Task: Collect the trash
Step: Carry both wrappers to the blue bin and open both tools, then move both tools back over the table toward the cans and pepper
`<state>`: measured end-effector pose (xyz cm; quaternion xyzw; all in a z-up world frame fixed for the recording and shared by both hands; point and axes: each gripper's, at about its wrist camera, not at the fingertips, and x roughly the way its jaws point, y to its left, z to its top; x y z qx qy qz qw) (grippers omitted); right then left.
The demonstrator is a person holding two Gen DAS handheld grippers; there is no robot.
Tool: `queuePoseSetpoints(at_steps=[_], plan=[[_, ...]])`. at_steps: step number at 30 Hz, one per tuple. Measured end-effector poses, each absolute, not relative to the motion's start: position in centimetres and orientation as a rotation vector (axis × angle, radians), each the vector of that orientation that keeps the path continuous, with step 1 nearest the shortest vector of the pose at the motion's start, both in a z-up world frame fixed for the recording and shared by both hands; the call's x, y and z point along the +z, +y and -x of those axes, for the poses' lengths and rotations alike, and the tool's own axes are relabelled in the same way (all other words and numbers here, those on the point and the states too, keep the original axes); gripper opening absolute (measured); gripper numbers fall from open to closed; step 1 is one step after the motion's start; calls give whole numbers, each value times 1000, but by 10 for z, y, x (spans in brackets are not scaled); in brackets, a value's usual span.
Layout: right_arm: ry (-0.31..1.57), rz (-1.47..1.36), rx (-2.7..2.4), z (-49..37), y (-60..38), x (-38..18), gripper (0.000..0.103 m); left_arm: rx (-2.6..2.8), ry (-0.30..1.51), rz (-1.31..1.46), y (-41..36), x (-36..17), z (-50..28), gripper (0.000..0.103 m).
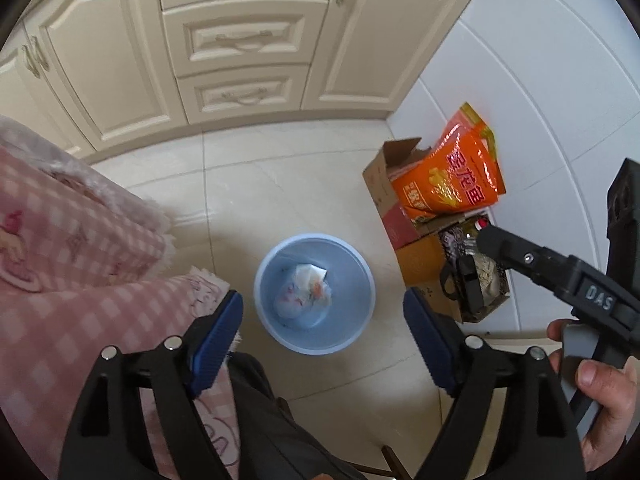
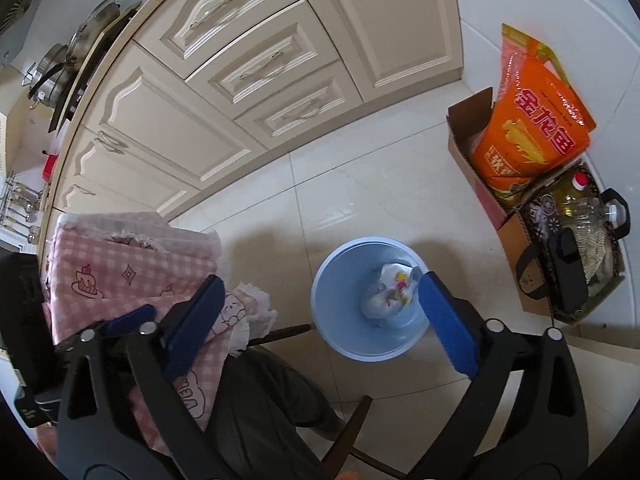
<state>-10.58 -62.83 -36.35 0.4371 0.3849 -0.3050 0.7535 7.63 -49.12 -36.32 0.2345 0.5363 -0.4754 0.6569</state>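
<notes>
- Left gripper (image 1: 323,342) and right gripper (image 2: 320,326) are both gaping wide, gripping nothing.
- Round pale-blue plastic bin (image 1: 269,280), holding crumpled white wrapper (image 1: 304,294), is sitting below, between their pads.

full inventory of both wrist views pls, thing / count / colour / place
bin: 1, light blue, on the floor tiles, below both grippers
crumpled wrapper: 1, white with coloured print, inside the bin
cloth: 1, pink check, left of the bin
cabinets: 1 run, cream, beyond the bin
cardboard boxes: 2, brown, by the white wall
bag: 1, orange, in the far box
oil bottle: 1, clear with red cap, in the near box
pots: several, steel, on the counter
left gripper: black, blue pads, jaws open, empty
right gripper: same, jaws open, empty
hand: 1, holding the right gripper
</notes>
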Motion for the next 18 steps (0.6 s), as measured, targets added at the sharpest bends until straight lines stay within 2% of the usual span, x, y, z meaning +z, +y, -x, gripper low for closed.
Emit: queuePoseSetpoints(at_steps=[9, 18], plan=[[872, -914, -674, 98, -616, -354, 97, -1062, 1127, -500, -475, -326, -77, 91], [820, -837, -657, 84, -598, -306, 97, -1081, 1047, -432, -447, -276, -76, 91]])
